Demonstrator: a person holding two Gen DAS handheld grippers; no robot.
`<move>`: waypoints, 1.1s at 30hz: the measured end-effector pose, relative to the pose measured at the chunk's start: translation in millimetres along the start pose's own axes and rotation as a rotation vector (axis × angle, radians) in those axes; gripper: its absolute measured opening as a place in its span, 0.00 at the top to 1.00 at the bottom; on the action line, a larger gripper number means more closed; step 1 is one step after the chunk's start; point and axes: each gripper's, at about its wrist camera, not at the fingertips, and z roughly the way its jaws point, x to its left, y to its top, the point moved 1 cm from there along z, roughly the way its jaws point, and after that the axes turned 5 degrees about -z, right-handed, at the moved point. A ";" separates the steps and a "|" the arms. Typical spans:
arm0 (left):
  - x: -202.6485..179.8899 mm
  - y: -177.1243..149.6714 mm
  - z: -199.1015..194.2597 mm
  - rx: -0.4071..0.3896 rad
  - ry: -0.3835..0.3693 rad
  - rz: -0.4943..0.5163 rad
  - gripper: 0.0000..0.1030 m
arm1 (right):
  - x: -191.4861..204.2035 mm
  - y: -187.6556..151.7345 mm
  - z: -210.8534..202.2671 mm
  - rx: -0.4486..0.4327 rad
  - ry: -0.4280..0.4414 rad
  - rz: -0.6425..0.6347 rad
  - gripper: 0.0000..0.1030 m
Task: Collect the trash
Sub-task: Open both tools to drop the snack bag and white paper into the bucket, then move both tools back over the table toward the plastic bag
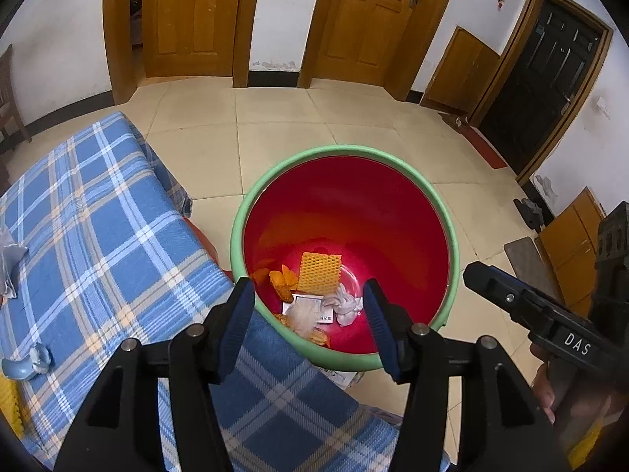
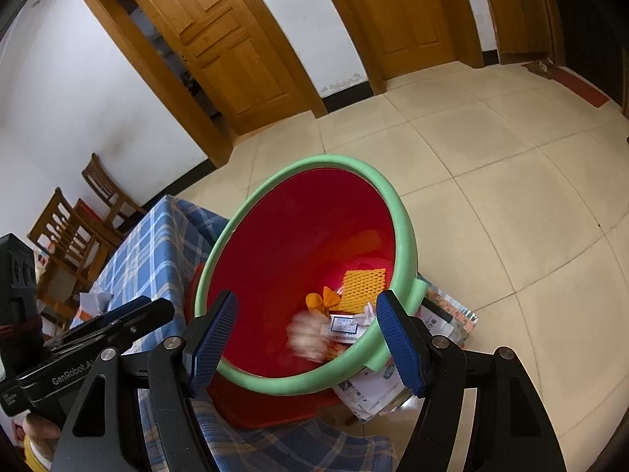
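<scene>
The left gripper [image 1: 308,328] hangs over the red bin [image 1: 393,212], jaws about half open and empty. In the right wrist view a pale, blurred piece of trash [image 2: 308,336] sits low inside the bin, apparently in free fall beneath that gripper. The right gripper [image 2: 306,344] is spread wide at the bin's 6 o'clock rim, also holding nothing.

Handling. The remaining trash on the checked tablecloth [image 1: 98,236] looks light and soft. At the 9 o'clock edge of the left wrist view lies a crumpled white wrapper [image 1: 10,263]; it should crush under the pads, so a pinch across its bunched middle is judged best. At 8 o'clock lies a pale blue scrap [image 1: 27,364]; whether it is stiff or soft cannot be told. Thin film may slip from the pads; a firm closure is advised.

Appearance. The bin has a green foam rim [image 1: 346,150] and a glossy red interior. At its bottom lie an orange mesh sleeve [image 1: 319,273], orange peel [image 1: 281,283], a white printed packet [image 1: 310,308] and a wadded tissue [image 1: 346,305]. The bin stands on the tiled floor [image 1: 314,118], against the table's corner.
</scene>
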 end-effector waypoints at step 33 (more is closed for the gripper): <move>97.5 -37.0 -98.5 -0.139 0.122 -0.208 0.44 | 82.0 -12.4 -17.8 0.011 0.107 -0.131 0.28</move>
